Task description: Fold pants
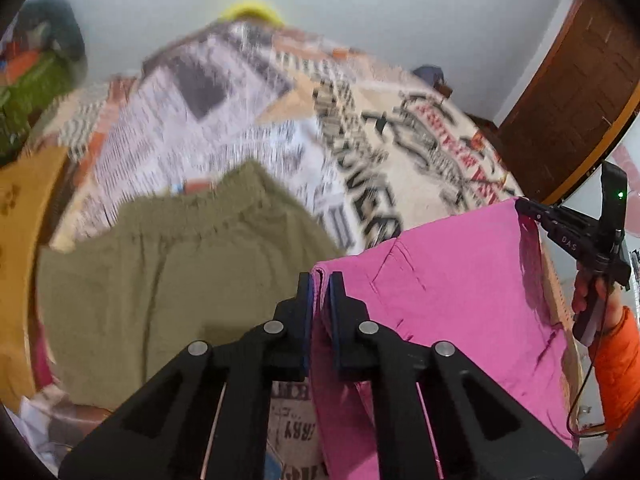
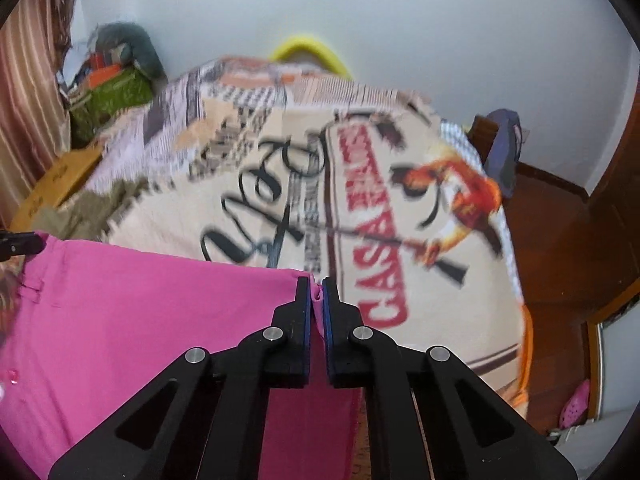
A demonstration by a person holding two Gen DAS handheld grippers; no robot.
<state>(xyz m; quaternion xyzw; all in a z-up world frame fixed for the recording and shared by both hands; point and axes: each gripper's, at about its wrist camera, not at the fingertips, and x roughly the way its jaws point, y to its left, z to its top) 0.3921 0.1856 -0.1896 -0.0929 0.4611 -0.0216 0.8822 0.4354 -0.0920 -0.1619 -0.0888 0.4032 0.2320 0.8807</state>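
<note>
Pink pants [image 1: 460, 272], plain fabric w/ stitched seam lines, top edge stretched taut and lifted off printed bedspread [image 2: 280, 184], each upper corner pinched, rest hanging down twd near edge of bed, few creases, small button on one side

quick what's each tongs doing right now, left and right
Left tongs: closed on a corner of the pink pants.
Right tongs: closed on the other corner of the pink pants.
</note>
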